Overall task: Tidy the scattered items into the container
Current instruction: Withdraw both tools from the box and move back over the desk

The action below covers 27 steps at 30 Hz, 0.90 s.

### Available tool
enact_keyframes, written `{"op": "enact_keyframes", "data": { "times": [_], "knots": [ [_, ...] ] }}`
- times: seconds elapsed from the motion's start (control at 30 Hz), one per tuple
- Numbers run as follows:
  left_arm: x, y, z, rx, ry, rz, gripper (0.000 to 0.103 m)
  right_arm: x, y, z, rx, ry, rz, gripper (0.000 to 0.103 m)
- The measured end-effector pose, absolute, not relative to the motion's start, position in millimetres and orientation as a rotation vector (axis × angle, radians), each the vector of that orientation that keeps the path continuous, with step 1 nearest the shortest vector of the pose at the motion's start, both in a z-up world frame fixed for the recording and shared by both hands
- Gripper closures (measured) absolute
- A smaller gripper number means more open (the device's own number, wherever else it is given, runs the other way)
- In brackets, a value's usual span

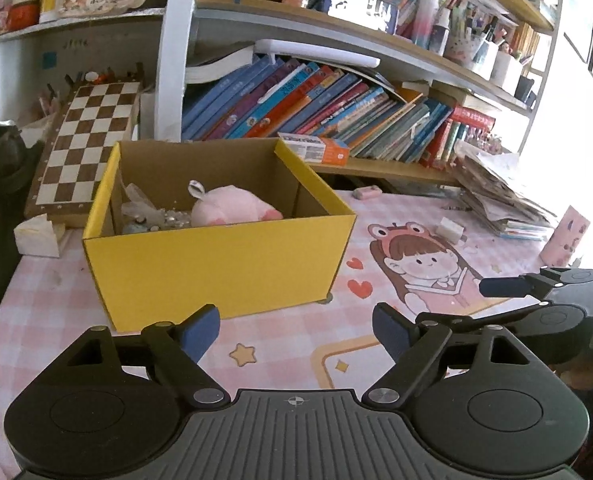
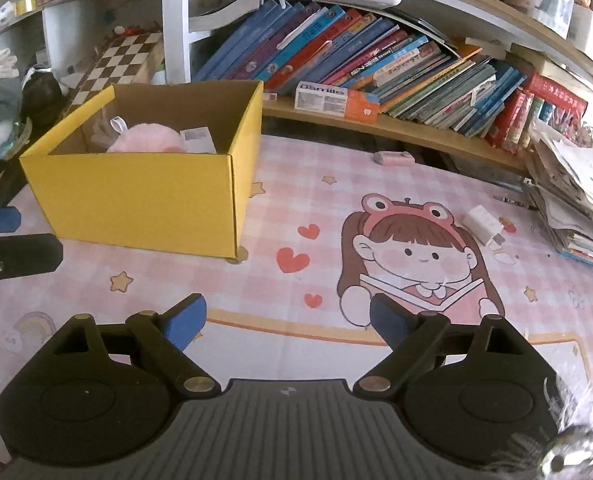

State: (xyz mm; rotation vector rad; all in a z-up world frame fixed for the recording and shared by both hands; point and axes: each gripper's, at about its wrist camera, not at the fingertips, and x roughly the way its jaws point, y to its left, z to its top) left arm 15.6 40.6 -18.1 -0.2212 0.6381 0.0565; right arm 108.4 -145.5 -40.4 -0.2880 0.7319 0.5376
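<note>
A yellow cardboard box stands on the pink desk mat, holding a pink plush toy, some clear wrapped bits and a small white carton. My left gripper hovers open just in front of the box, nothing between its blue pads. To the box's right my right gripper is open too and holds nothing, above the cartoon girl print. On the mat lie a white charger plug and a pink eraser.
A shelf of leaning books runs along the back, with an orange-white toothpaste box on its ledge. A chessboard leans behind the box. A paper pile sits at the right. A tissue block lies left of the box.
</note>
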Motion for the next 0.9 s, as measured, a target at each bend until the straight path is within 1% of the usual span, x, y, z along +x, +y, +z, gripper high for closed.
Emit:
{"op": "enact_keyframes", "data": {
  "times": [0.17, 0.23, 0.43, 0.9],
  "knots": [
    [23.4, 26.3, -19.6, -0.221, 0.642, 0.069, 0.017, 113.0, -159.3, -39.2, -0.290, 0.731, 0.550, 0.012],
    [27.0, 20.5, -20.7, -0.221, 0.644, 0.076, 0.017, 114.9, -166.0, -38.7, -0.290, 0.729, 0.556, 0.008],
    [37.9, -0.8, -21.4, -0.207, 0.675, 0.085, 0.016, 124.2, -185.6, -42.7, -0.265, 0.767, 0.574, 0.008],
    [61.7, -45.1, -29.7, -0.201, 0.733, 0.154, 0.013, 156.7, -223.4, -52.4, -0.288, 0.790, 0.595, 0.002]
  ]
}}
